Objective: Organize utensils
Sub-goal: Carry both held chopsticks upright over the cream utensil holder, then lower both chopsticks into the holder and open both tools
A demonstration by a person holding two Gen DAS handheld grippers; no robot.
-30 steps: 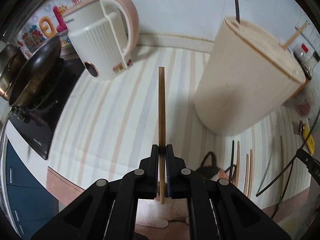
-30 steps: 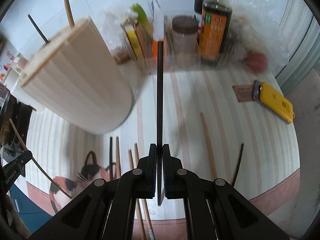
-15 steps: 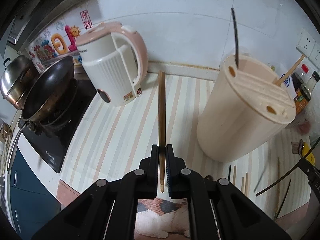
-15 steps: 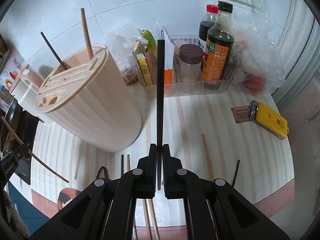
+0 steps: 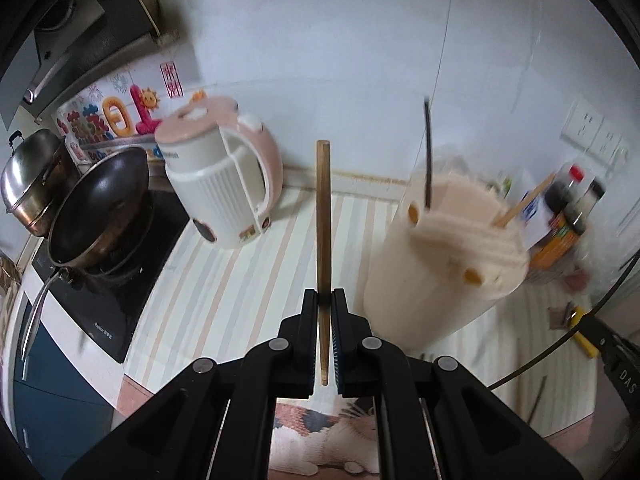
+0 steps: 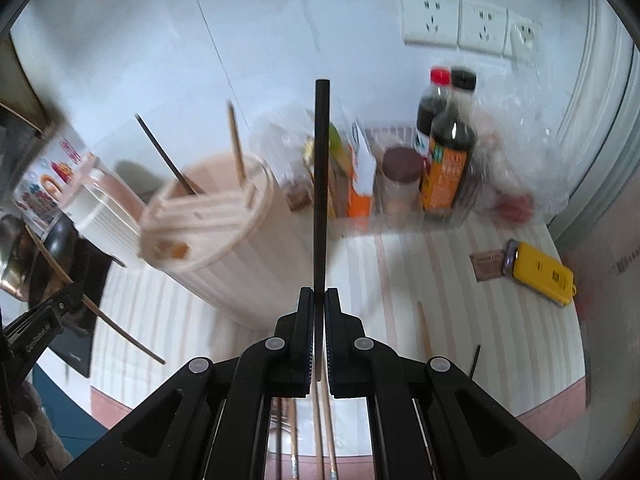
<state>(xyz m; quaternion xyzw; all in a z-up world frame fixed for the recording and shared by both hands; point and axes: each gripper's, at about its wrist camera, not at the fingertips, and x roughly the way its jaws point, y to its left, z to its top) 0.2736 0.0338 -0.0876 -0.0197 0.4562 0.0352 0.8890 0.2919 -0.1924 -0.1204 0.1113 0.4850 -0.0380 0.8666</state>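
Note:
My left gripper [image 5: 324, 300] is shut on a brown wooden chopstick [image 5: 323, 216] that stands up out of the pads. To its right stands the cream utensil holder [image 5: 444, 264], with a black chopstick [image 5: 427, 152] and a wooden one [image 5: 524, 200] in its lid slots. My right gripper [image 6: 319, 298] is shut on a black chopstick [image 6: 321, 184], also upright. In the right wrist view the holder [image 6: 224, 240] sits to the left. Loose chopsticks [image 6: 423, 328] lie on the striped counter [image 6: 440, 280], some under the right gripper.
A pink and white kettle [image 5: 224, 184], a black wok [image 5: 100, 208] and a steel pot [image 5: 32, 180] on a cooktop stand at left. Sauce bottles [image 6: 450, 148] and packets line the back wall. A yellow device [image 6: 540, 272] lies at right. The left gripper [image 6: 36, 328] shows at the right view's left edge.
Both grippers have risen well above the counter with their chopsticks still held. The holder's lid has come into view from above, and the counter looks farther away.

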